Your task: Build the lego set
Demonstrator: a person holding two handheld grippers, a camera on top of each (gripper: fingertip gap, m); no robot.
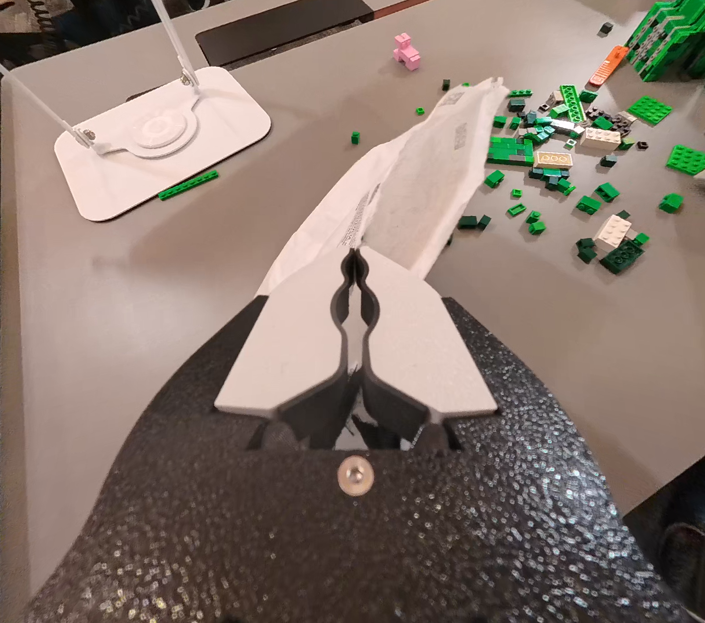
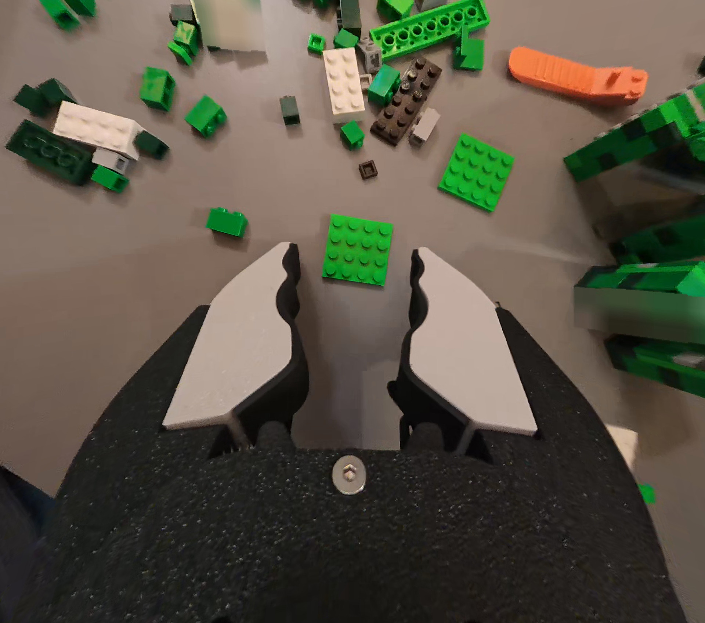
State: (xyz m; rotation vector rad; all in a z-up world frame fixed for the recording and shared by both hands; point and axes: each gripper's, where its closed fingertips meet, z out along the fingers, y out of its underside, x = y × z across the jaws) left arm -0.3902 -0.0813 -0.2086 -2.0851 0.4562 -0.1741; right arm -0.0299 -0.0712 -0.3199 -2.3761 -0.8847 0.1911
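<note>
The left gripper (image 1: 355, 255) pinches a crumpled white paper bag (image 1: 412, 177). The right gripper (image 2: 354, 253), jaws wide, hovers near a flat studded green plate (image 2: 358, 250) among scattered bricks (image 2: 343, 86).

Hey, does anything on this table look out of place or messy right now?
One long green plate lies alone beside the white stand base, far from the main pile of loose green bricks. The torn white paper bag is pinched in the left tongs. The right tongs are open and empty.
</note>
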